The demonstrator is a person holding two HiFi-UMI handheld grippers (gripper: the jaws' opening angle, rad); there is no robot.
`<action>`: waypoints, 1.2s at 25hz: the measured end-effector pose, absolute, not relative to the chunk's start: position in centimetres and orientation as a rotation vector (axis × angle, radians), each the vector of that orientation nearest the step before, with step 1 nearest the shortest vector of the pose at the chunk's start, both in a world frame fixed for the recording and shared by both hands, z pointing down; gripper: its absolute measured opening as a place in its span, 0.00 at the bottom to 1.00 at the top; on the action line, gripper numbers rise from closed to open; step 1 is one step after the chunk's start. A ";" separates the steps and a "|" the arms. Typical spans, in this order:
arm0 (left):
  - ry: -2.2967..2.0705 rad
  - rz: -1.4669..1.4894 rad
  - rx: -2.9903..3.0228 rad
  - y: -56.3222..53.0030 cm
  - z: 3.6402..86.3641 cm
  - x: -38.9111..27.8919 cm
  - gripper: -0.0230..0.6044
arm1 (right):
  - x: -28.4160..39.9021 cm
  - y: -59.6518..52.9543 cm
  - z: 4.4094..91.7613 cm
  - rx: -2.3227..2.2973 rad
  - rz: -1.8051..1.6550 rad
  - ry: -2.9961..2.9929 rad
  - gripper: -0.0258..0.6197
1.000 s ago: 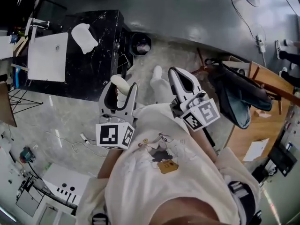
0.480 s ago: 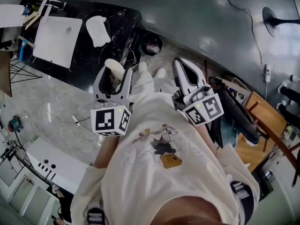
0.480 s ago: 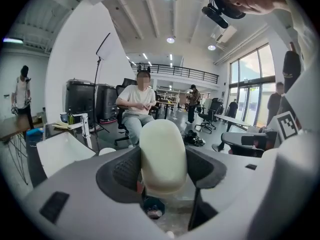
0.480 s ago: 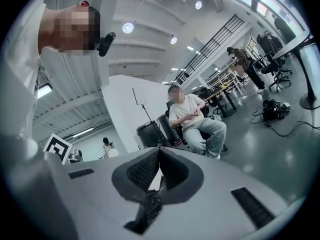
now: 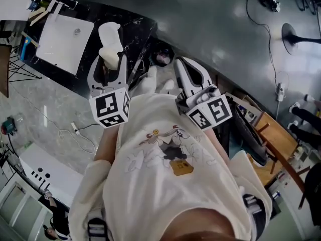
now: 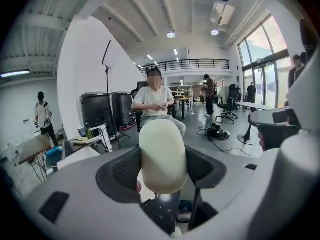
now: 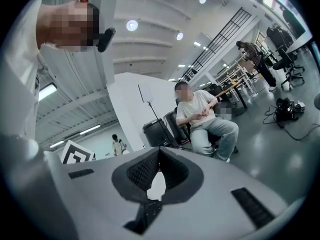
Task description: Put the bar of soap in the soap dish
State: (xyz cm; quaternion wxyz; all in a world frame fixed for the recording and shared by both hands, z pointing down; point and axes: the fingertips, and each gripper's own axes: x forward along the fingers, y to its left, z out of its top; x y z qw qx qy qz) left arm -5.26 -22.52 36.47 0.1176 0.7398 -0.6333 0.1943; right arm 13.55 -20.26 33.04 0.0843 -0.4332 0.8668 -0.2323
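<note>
A cream oval bar of soap (image 5: pixel 109 55) stands between the jaws of my left gripper (image 5: pixel 107 63), which is shut on it. In the left gripper view the soap (image 6: pixel 162 156) fills the gap between the dark pads. The gripper hovers over the edge of the black marble counter (image 5: pixel 134 28), just in front of the white soap dish (image 5: pixel 111 33) lying there. My right gripper (image 5: pixel 182 67) is held to the right, off the counter; in its own view the jaws of the right gripper (image 7: pixel 159 160) meet with nothing between them.
A white sink basin (image 5: pixel 65 38) with a tap (image 5: pixel 64 2) is set in the counter left of the dish. A small dark bin (image 5: pixel 162 55) stands by the counter's corner. A wooden chair (image 5: pixel 273 139) with a dark bag is at right. People (image 6: pixel 156 101) sit and stand in the hall beyond.
My left gripper has carried the soap up and left, from over the floor to the counter edge close to the soap dish. The right gripper has stayed shut alongside.
</note>
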 end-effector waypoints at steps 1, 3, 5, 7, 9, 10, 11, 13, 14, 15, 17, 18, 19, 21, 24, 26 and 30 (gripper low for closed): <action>-1.865 0.581 2.159 -23.2 36.7 -5.8 0.48 | 12.9 -20.9 33.3 -1.307 -0.694 2.610 0.05; -1.878 0.592 2.142 -24.1 37.1 -6.5 0.48 | 11.4 -21.8 33.7 -1.322 -0.692 2.661 0.05; -1.884 0.587 2.123 -24.9 37.5 -7.0 0.48 | 9.9 -22.6 33.8 -1.296 -0.688 2.704 0.05; -1.889 0.594 2.105 -25.7 38.0 -7.5 0.48 | 8.3 -23.4 34.1 -1.266 -0.692 2.738 0.05; -1.900 0.614 2.088 -26.4 38.7 -8.1 0.48 | 7.0 -24.3 34.7 -1.243 -0.713 2.766 0.05; -1.907 0.624 2.077 -26.8 39.1 -8.4 0.48 | 6.4 -24.7 35.0 -1.232 -0.725 2.779 0.05; -1.913 0.633 2.062 -27.2 39.6 -8.8 0.48 | 5.8 -25.1 35.3 -1.220 -0.736 2.793 0.05; -1.926 0.654 2.026 -27.8 40.4 -9.6 0.48 | 4.9 -25.8 35.7 -1.201 -0.757 2.820 0.05; -1.933 0.667 2.010 -28.2 40.8 -10.1 0.48 | 4.4 -26.2 35.9 -1.195 -0.767 2.830 0.05; -1.937 0.681 1.998 -28.7 41.2 -10.5 0.48 | 3.9 -26.6 36.2 -1.188 -0.777 2.839 0.05; -1.939 0.702 1.982 -29.4 42.0 -11.3 0.48 | 2.9 -27.3 36.8 -1.171 -0.793 2.859 0.05; -1.934 0.706 1.977 -29.7 42.6 -11.5 0.48 | 2.4 -27.6 37.2 -1.169 -0.792 2.872 0.05; -1.924 0.709 1.976 -29.8 43.2 -11.6 0.48 | 2.0 -28.0 37.9 -1.177 -0.782 2.890 0.05; -1.903 0.723 1.975 -30.2 44.7 -11.9 0.48 | 1.0 -28.8 39.3 -1.196 -0.752 2.931 0.05; -1.903 0.746 1.952 -30.6 46.1 -12.9 0.48 | -0.8 -30.0 40.7 -1.182 -0.756 2.981 0.05; -1.896 0.746 1.922 -30.8 46.8 -13.6 0.48 | -1.7 -30.4 41.1 -1.169 -0.774 2.996 0.05; -1.858 0.742 1.880 -31.5 48.3 -14.1 0.48 | -3.3 -30.7 42.0 -1.140 -0.808 3.023 0.05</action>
